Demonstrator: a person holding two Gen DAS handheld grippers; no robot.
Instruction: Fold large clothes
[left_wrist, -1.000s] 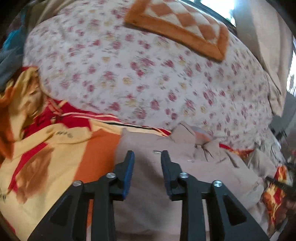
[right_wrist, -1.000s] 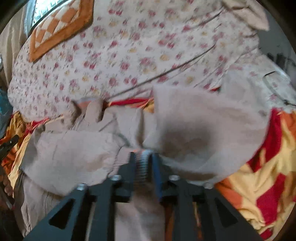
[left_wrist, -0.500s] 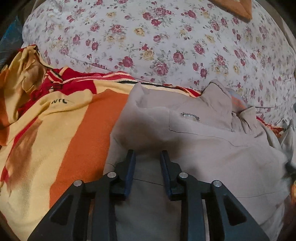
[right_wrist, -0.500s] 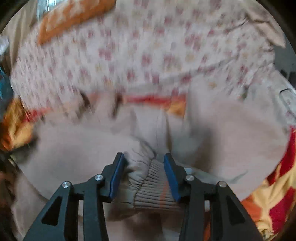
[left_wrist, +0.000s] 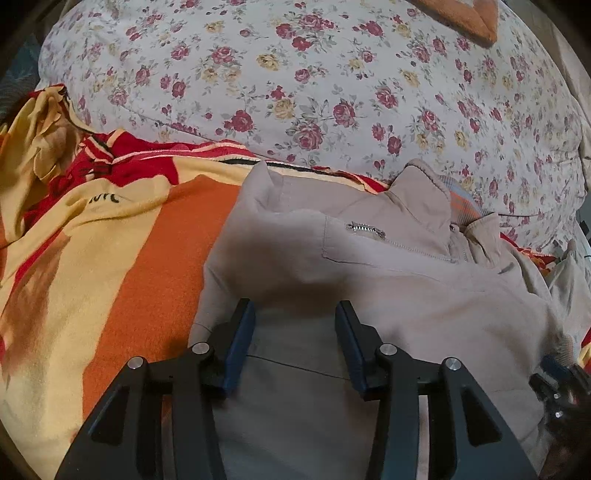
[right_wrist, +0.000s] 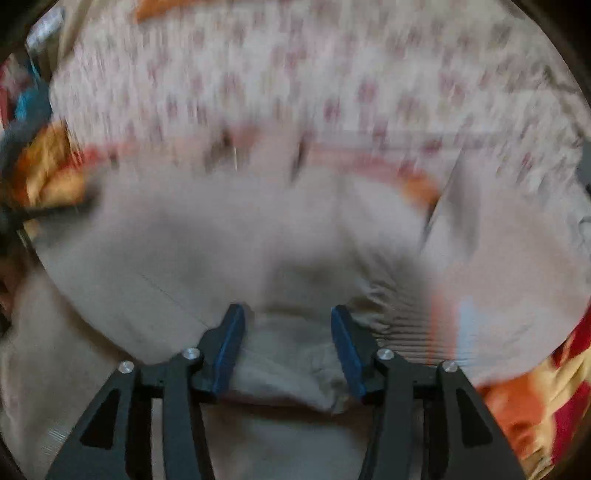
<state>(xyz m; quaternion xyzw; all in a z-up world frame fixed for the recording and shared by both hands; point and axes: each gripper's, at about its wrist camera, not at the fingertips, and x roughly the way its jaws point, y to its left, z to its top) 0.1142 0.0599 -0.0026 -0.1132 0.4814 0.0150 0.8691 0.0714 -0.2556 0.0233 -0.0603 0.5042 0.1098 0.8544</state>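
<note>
A beige jacket (left_wrist: 369, 295) with a zipped chest pocket (left_wrist: 369, 232) and a raised collar lies spread on a striped blanket. My left gripper (left_wrist: 293, 308) hovers low over its left side. The jaws are opening and the pads press on nothing. The right wrist view is blurred by motion. My right gripper (right_wrist: 287, 310) sits over bunched beige jacket cloth (right_wrist: 184, 258). Its jaws are opening too, with loose cloth lying between them. The ribbed cuff (right_wrist: 417, 325) lies just right of its right finger. The right gripper's tip (left_wrist: 561, 373) shows at the left wrist view's right edge.
An orange, yellow and red blanket (left_wrist: 129, 258) covers the bed to the jacket's left. A floral quilt (left_wrist: 332, 92) bulges behind the jacket, with an orange cushion (left_wrist: 461, 18) on top. Crumpled yellow cloth (left_wrist: 40, 140) lies at the far left.
The left gripper sank toward the jacket and its jaws spread wider. The right gripper let go of the ribbed cuff, opened, and shifted left so the cuff now lies beside it.
</note>
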